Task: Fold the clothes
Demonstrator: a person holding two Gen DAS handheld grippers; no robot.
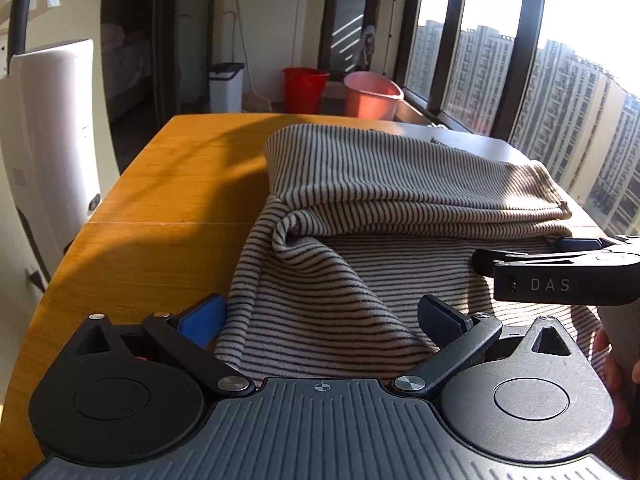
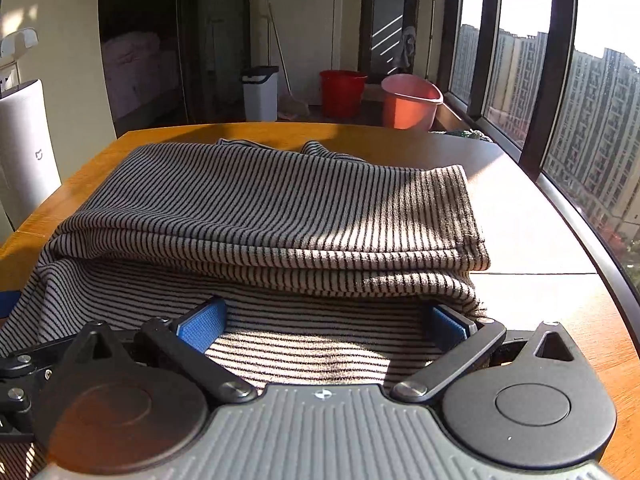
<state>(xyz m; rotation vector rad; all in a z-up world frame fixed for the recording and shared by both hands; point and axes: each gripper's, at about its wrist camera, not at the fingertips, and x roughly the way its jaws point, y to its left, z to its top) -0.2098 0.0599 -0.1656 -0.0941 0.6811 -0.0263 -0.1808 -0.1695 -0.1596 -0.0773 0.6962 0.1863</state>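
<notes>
Left wrist view: a cream knit garment with thin dark stripes [image 1: 360,200] lies on a wooden desk with an orange-brown top [image 1: 160,200], toward the desk's window-side edge. Its far part is already doubled over into a thick layered fold; a single flat layer reaches back to the near edge, so I judge the folding about midway, with at least one more fold left. The left gripper [image 1: 320,318] has its blue-padded fingers wide apart, straddling the near cloth and gripping nothing. The right gripper [image 2: 326,322] is equally spread, low over the near layer, also holding nothing. Count: one garment, two grippers, one desk, two buckets beyond the far edge, a red plastic one [image 2: 342,92] and a pink one [image 2: 410,102], and one white lidded bin [image 2: 260,92].
</notes>
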